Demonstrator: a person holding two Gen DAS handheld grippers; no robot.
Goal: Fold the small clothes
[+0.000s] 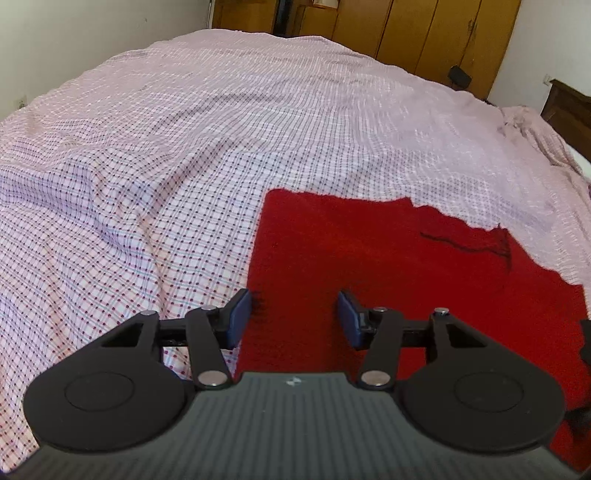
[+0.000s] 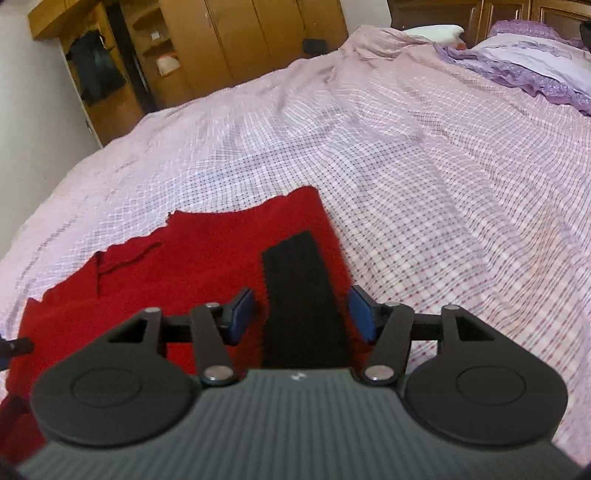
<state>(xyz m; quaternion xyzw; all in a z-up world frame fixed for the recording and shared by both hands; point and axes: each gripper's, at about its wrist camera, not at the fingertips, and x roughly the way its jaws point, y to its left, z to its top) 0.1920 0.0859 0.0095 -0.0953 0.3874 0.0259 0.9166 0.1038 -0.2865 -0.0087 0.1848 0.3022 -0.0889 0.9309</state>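
Note:
A red knitted garment (image 1: 388, 266) lies flat on the checked bedspread (image 1: 166, 155). It also shows in the right wrist view (image 2: 177, 266), with a black strip (image 2: 299, 295) along its right side. My left gripper (image 1: 295, 317) is open and empty above the garment's left edge. My right gripper (image 2: 301, 314) is open and empty above the black strip near the garment's right edge. Part of the other gripper pokes in at the left edge of the right wrist view (image 2: 14, 347).
The bedspread (image 2: 443, 184) is wrinkled and covers the whole bed. Purple-frilled pillows (image 2: 535, 62) lie at the head. Wooden wardrobes (image 1: 406, 33) stand beyond the bed's far side. A dark wooden headboard (image 1: 569, 110) is at the right.

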